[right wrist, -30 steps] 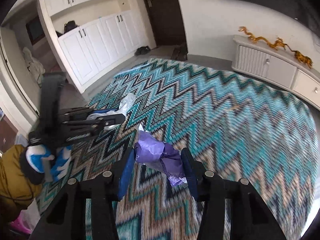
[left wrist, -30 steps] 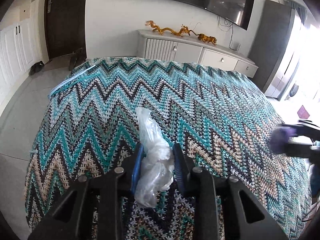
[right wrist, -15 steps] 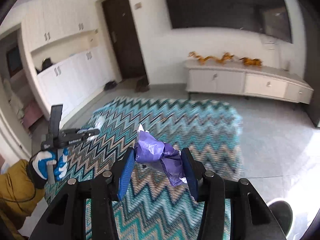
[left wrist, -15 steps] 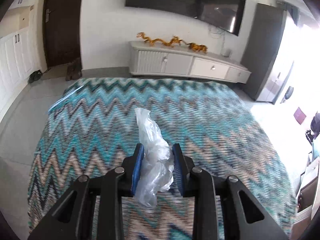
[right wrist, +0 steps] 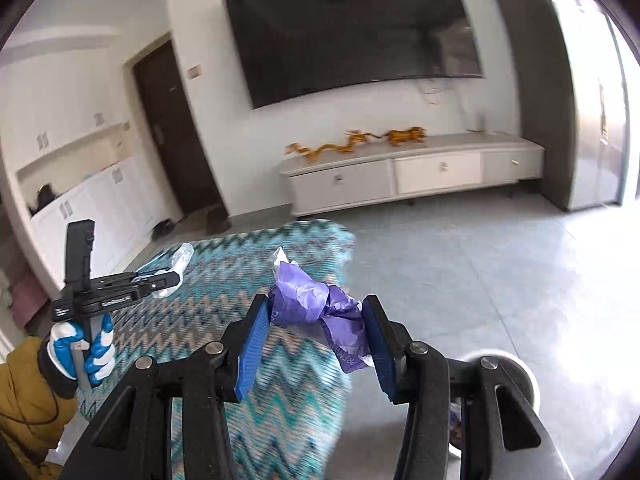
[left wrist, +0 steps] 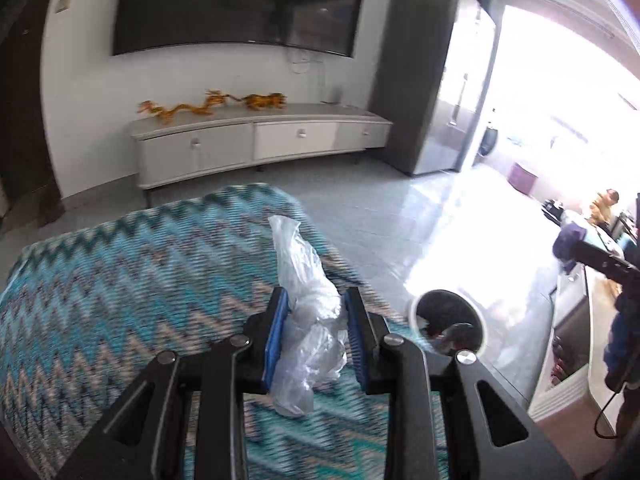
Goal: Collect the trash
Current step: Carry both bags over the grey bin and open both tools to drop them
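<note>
My left gripper [left wrist: 314, 334] is shut on a crumpled clear plastic bag [left wrist: 306, 300] and holds it in the air above the zigzag blanket [left wrist: 120, 300]. My right gripper [right wrist: 316, 334] is shut on a crumpled purple wrapper [right wrist: 316, 304], held above the blanket's edge [right wrist: 240, 280]. The left gripper with its bag also shows in the right wrist view [right wrist: 120, 286], at the left. The right gripper with the purple wrapper shows in the left wrist view [left wrist: 580, 246], at the far right. A white round trash bin [left wrist: 448, 322] stands on the floor to the right of the bed; its rim also shows in the right wrist view [right wrist: 504, 372].
A white TV cabinet [left wrist: 260, 144] with golden dragon figures [left wrist: 208, 104] stands against the far wall under a large TV [left wrist: 240, 4]. A grey tiled floor [right wrist: 480, 272] lies between the bed and the cabinet. A dark door [right wrist: 176, 136] is at the left.
Both grippers have swung right, off the middle of the bed toward its right edge, still holding their trash. The trash bin has come into view.
</note>
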Tool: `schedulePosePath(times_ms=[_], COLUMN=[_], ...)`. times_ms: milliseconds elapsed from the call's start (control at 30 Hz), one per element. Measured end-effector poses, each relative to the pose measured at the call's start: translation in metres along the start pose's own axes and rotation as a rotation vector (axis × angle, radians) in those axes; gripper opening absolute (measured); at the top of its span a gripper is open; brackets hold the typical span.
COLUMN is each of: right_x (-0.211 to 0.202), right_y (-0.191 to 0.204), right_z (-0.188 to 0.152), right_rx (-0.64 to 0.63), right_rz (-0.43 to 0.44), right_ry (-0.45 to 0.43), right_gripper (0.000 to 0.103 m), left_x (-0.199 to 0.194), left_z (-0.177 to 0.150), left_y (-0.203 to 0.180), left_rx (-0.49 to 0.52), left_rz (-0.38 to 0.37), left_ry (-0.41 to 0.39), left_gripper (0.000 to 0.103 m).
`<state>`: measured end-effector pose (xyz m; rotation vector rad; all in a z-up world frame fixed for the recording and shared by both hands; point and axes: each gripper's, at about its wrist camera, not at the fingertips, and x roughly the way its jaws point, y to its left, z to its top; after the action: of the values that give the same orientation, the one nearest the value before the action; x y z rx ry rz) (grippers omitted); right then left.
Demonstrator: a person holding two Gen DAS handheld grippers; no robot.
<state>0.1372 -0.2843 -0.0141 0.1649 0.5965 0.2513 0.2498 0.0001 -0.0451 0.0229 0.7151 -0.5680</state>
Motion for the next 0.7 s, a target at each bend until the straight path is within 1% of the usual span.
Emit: schedulePosePath(times_ms=[100, 267, 400, 533, 700], right_x=[-0.013, -0.023, -0.021, -0.005, 0.030], right_y=[-0.032, -0.084, -0.125, -0.167, -0.214], right_z=[-0.008, -0.025, -0.043, -0.065, -0.093], right_rx=[0.043, 0.124, 0.193, 0.264, 0.338], right_rz=[-0.043, -0.096, -0.128, -0.145, -0.169], right_ry=[-0.007, -0.007, 0.009, 0.047, 0.122], right_gripper=[0.045, 0.045, 0.045, 0.045, 0.045], left_x=[0.023, 0.070, 0.108, 0.148, 0.205], left_z=[0.011, 0.020, 0.018, 0.014, 0.016], left_y=[-0.042, -0.117, -0.168, -0.207, -0.233], left_rx=[0.028, 0.079, 0.126, 0.167, 0.162], left_rz=[-0.063, -0.134, -0.161, -0.176, -0.201], left_ry=[0.031, 0.088, 0.141, 0.199, 0.279], left_gripper=[0.027, 0.027, 0.027, 0.027, 0.028])
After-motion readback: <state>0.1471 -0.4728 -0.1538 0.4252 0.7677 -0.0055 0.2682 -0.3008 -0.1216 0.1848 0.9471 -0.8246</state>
